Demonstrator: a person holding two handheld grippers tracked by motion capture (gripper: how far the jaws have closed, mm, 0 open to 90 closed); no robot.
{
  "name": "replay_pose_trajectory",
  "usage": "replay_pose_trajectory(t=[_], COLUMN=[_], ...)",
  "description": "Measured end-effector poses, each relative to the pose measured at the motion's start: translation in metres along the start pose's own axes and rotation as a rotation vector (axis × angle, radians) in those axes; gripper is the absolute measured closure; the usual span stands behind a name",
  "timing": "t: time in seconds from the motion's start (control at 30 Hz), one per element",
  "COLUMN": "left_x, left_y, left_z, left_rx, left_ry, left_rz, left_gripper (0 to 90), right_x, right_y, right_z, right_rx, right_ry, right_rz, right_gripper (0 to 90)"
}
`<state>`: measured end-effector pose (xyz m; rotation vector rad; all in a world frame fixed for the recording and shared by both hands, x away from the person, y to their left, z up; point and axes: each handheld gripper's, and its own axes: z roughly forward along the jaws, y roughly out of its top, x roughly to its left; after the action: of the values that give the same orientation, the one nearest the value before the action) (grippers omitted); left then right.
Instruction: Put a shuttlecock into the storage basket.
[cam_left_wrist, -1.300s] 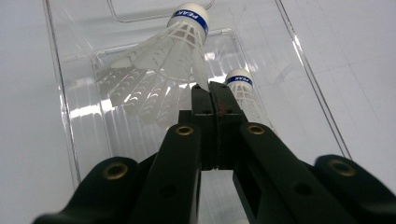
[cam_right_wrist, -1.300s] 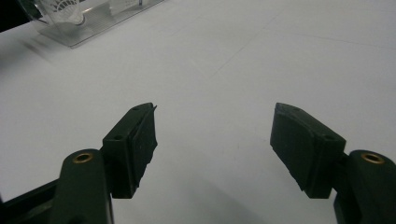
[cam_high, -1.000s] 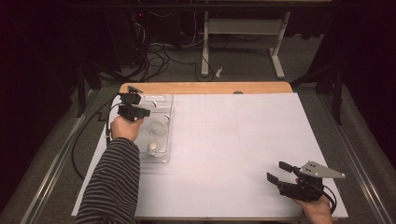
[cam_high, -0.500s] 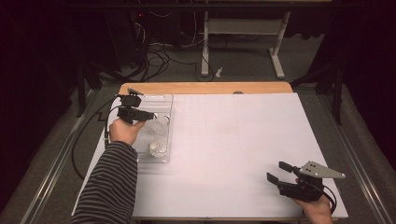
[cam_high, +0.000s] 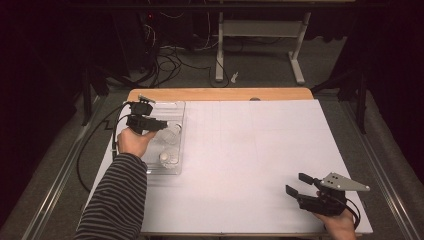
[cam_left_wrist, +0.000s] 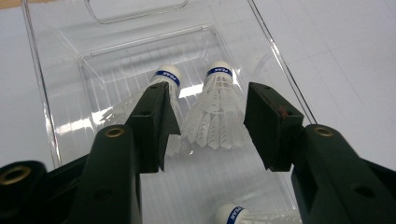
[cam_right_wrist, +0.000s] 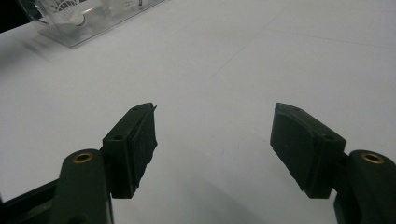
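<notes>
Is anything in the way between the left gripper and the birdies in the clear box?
Nothing visible. The left gripper hangs over the clear box, and its jaws have just been opening. One shuttlecock lies in the gap between the fingers, untouched. A second shuttlecock lies partly behind one finger.

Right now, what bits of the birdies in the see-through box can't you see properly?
- Left shuttlecock, left gripper view: its feathers sit behind the left gripper's finger.
- Third shuttlecock, left gripper view: the picture's bottom edge cuts it off.
- Blue band print on the middle shuttlecock: too small to read surely.
- Clear tray, high view: hand covers part; shuttlecocks look like tiny white blobs.
- Tray corner, right gripper view: cut off, blurry.
</notes>
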<state>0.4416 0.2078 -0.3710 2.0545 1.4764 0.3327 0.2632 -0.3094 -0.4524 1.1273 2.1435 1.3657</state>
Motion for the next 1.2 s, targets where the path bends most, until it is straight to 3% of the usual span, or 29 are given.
replay_pose_trajectory(t=[1.1,1.2], left_x=[-0.007,-0.007], left_y=[-0.014,-0.016], left_z=[-0.019,-0.020], left_rx=[-0.046,-0.056], left_ry=[-0.028,-0.038], left_rz=[0.031,0.019], left_gripper=[50.1,49.7], right_x=[0.000,0.000], right_y=[0.000,0.000], right_z=[0.000,0.000], right_rx=[-0.001,-0.001], right_ry=[0.001,0.001], right_rz=[-0.002,-0.002], right_gripper=[31.7,31.7])
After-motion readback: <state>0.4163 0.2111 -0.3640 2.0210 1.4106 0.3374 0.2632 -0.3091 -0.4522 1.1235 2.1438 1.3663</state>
